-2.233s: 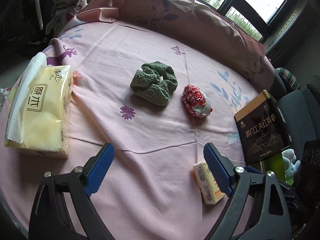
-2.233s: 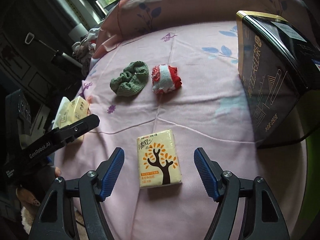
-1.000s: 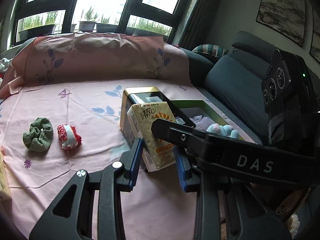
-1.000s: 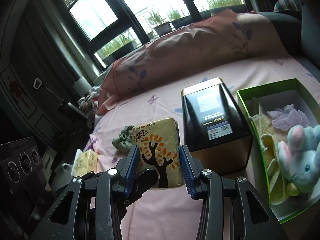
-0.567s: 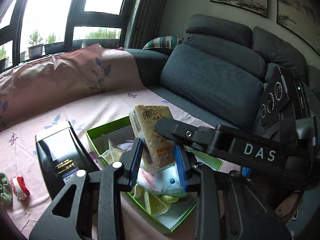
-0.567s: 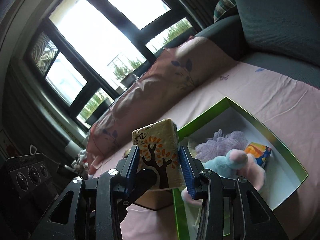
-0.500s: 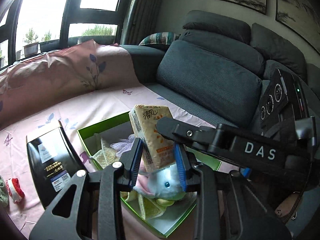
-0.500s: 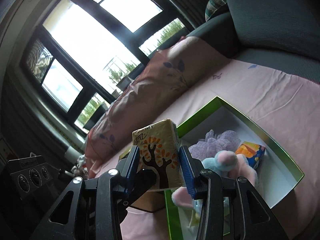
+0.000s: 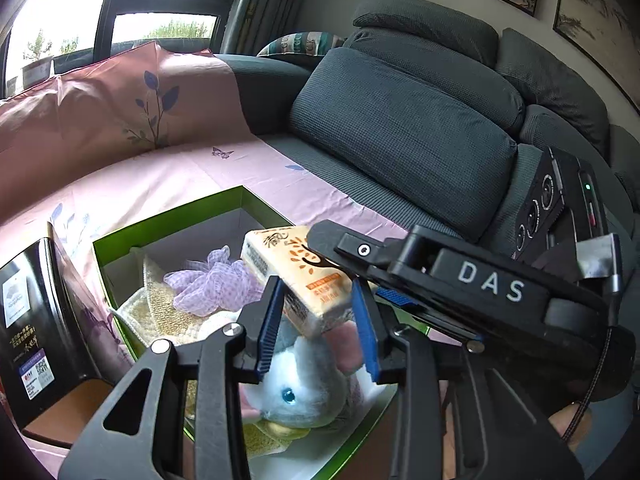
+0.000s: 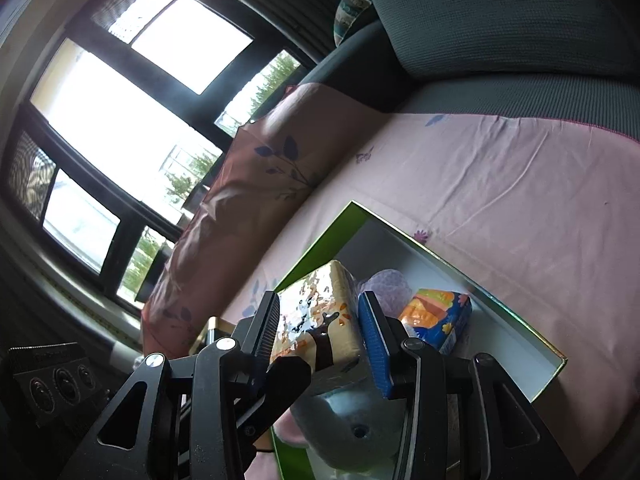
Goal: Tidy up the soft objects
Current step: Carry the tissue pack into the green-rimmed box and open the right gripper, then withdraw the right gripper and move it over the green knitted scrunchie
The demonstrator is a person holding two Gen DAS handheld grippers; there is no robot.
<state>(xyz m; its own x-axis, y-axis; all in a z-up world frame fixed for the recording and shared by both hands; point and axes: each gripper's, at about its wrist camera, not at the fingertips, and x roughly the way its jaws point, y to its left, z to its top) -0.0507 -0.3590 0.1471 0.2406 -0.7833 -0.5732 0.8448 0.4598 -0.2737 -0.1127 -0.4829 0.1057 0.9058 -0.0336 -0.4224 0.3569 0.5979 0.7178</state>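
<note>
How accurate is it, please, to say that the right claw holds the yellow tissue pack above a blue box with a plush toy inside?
Not quite: the box is green, not blue, as the right wrist view shows. The right claw does hold the yellow tissue pack above it, with the plush toy inside.

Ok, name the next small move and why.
Probably lower it and open the right gripper: the tissue pack hangs over the green box, above the plush toy, and the jaws of the left gripper have just been opening around it.
</note>
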